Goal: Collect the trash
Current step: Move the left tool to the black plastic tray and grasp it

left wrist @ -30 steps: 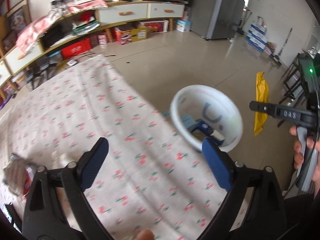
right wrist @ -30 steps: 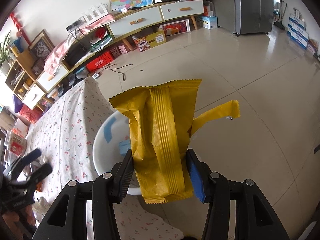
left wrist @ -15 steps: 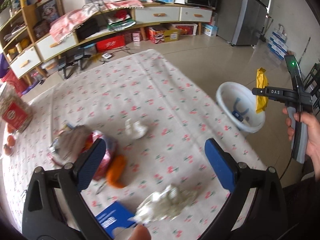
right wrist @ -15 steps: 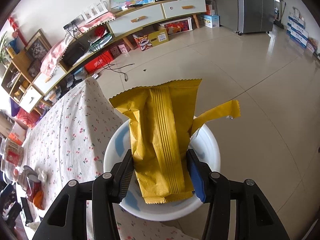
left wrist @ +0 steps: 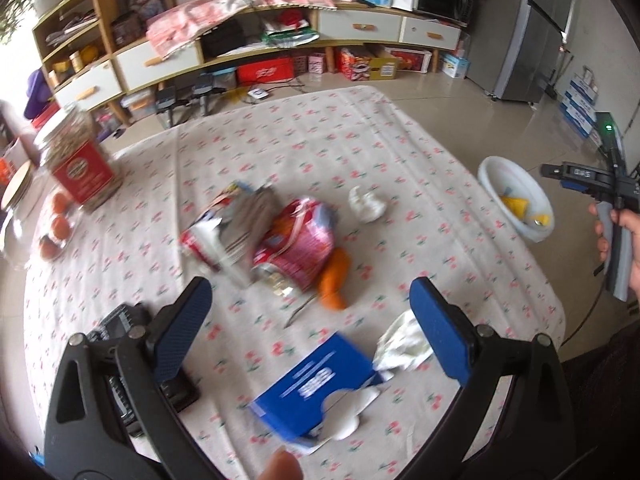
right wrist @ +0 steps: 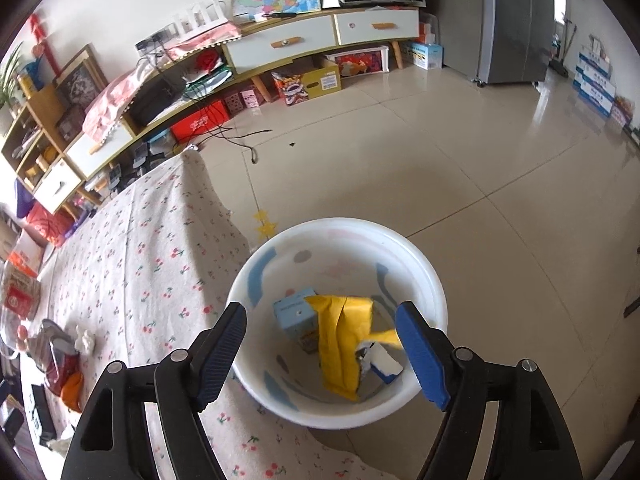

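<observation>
My right gripper is open and empty above a white basin beside the table. A yellow wrapper lies in the basin on small boxes. My left gripper is open and empty above the table. Below it lie a blue box, crumpled white tissue, an orange scrap, a red crushed packet, a grey-white wrapper and a white wad. The basin and right gripper show at the right of the left wrist view.
The table wears a cherry-print cloth. A red-labelled jar and orange fruits stand at its left; a black device lies near my left finger. Tiled floor, a long cabinet and a fridge lie beyond.
My right gripper opened and the yellow wrapper dropped into the basin. My left gripper swung left from the basin over the trash on the table.
</observation>
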{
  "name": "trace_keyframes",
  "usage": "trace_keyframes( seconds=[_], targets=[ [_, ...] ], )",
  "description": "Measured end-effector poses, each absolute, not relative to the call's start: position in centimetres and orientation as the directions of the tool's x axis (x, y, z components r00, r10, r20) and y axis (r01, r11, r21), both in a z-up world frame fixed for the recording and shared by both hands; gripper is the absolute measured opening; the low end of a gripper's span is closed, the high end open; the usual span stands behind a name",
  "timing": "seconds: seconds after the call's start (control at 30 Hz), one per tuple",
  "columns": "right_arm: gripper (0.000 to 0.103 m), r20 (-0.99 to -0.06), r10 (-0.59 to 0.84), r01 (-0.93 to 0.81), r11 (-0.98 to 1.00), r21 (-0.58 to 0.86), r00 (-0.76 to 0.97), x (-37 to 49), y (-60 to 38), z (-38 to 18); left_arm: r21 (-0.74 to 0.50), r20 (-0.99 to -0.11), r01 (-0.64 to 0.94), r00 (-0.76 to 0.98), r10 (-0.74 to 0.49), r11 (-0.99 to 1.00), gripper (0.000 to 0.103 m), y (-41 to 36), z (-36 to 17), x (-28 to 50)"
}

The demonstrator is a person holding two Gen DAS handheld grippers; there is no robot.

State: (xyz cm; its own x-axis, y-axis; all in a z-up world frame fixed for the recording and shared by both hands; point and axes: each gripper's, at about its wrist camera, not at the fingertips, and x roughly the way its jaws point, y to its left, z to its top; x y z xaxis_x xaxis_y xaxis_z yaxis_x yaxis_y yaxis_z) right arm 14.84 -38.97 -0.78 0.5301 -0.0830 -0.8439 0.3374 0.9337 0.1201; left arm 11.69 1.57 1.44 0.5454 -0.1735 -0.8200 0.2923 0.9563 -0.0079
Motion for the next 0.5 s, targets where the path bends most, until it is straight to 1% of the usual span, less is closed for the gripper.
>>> trace_keyframes(
  seconds=[0.23, 0.5],
  targets=[
    [0.079, -0.843, -0.049, 0.289, 0.949, 0.128, 0.535, 13.1, -35.6, 0.1, -0.036, -0.828, 0.227, 0.538, -0.156, 0.973, 0.099, 6.3, 0.9, 10.9],
    [0.08, -0.845, -0.005, 0.189, 0.975, 0.114, 0.535, 11.7, -31.2, 0.6, 0.022, -0.835, 0.112, 0.548, -0.044, 0.994, 0.099, 13.5, -0.1, 10.5]
  ],
)
